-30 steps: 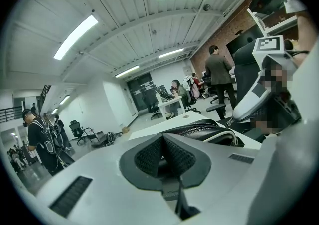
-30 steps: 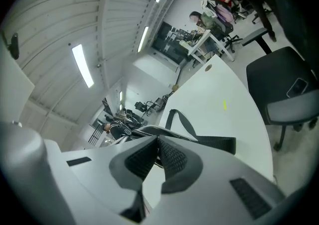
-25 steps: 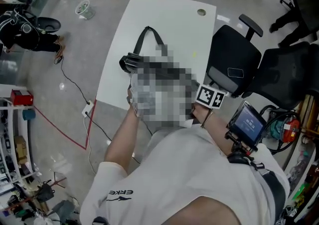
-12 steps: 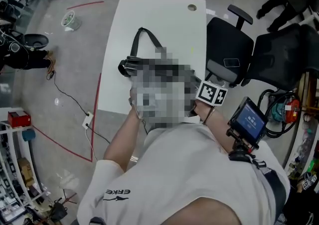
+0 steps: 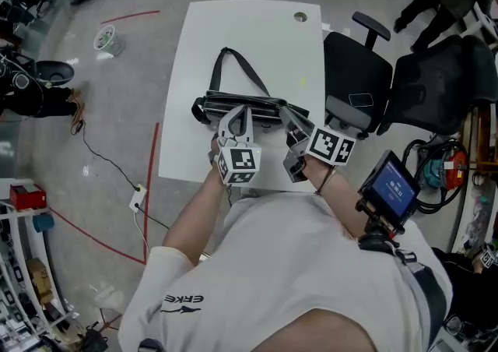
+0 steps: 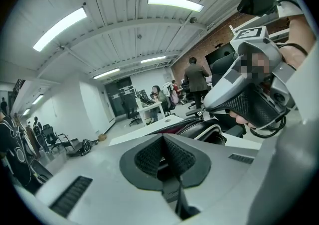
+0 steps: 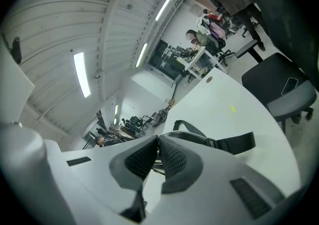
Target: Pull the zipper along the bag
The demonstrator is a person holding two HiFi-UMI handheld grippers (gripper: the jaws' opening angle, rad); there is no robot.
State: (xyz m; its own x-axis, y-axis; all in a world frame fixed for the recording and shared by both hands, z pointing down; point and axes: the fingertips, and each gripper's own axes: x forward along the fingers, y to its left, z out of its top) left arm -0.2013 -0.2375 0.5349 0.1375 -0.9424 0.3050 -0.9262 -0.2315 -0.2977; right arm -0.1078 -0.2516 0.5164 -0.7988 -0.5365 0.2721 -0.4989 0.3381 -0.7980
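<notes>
A long black bag [image 5: 241,101] lies across the white table [image 5: 249,23], its strap [image 5: 233,62] looped toward the far side. My left gripper [image 5: 240,115] is at the bag's near edge, left of middle, pads pressed together with nothing seen between them [image 6: 162,139]. My right gripper [image 5: 286,115] is at the bag's right end, tilted, and is shut as well [image 7: 158,142]. In the left gripper view the bag's open top [image 6: 192,128] shows a zipper edge and a dark red lining. The right gripper view shows the bag's strap and buckle [image 7: 234,143] just past the jaws.
Two black office chairs [image 5: 358,70] [image 5: 443,86] stand close to the table's right edge. A small screen on a mount [image 5: 389,191] hangs at my right side. Red tape [image 5: 152,163] and a cable [image 5: 117,175] run over the floor on the left.
The head view has shifted slightly. Earlier a mosaic patch covered the bag and both grippers, so their motion cannot be told. The right marker cube is in almost the same place.
</notes>
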